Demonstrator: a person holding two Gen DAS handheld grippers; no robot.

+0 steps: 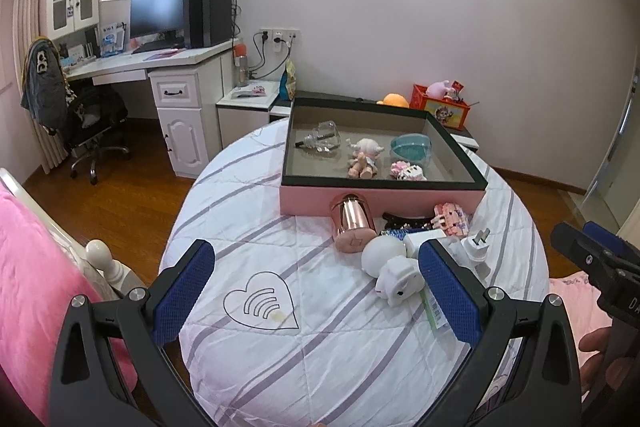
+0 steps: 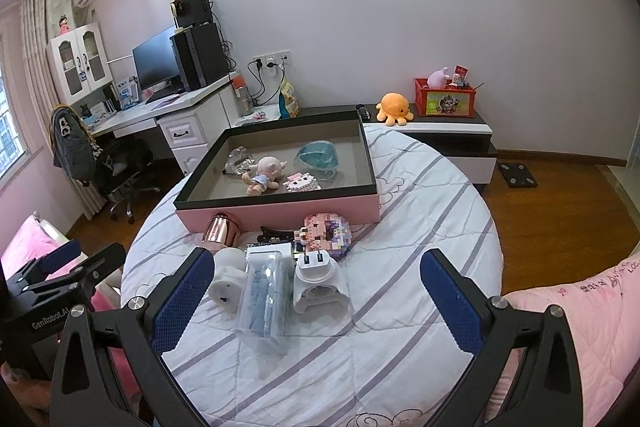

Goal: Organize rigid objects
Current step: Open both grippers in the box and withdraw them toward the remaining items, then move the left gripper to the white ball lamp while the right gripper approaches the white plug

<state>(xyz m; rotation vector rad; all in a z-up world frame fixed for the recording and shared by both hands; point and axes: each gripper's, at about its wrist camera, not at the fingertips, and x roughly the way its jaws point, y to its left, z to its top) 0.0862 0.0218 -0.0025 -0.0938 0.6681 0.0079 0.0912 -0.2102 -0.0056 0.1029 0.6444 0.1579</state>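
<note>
Two views, left wrist first: both tongs are hovering over a bed (image 1: 320, 347) covered by a striped white quilt.
Box: a pink box (image 1: 380, 201) with a dark rim is sitting at the far side of the quilt.
Box contents: a glass bottle (image 1: 322, 139), a small doll (image 1: 364, 157), a teal case (image 1: 411, 150) and a pink-and-white block toy (image 1: 408, 171) are lying inside it.
Loose things: a rose-gold cup (image 1: 354, 223) is lying on its side against the box front; a white rabbit figure (image 1: 394, 273) and a white plug adapter (image 1: 476, 247) are lying nearer.
Left tongs: the left tongs (image 1: 316, 297) are standing wide apart and empty, with the rabbit figure just inside the right-hand pad.
Right wrist view, box: the same box is showing the same four things.
Loose pile: a clear plastic case (image 2: 262, 301) is lying nearest, between the rabbit figure and the plug adapter; a pink block figure (image 2: 326, 233) and a black hair clip (image 2: 276, 233) are lying behind them.
Right tongs: the right tongs (image 2: 318, 297) are gaping wide and gripping nothing, with the clear case lying between the pads, closer to the left-hand one.
</note>
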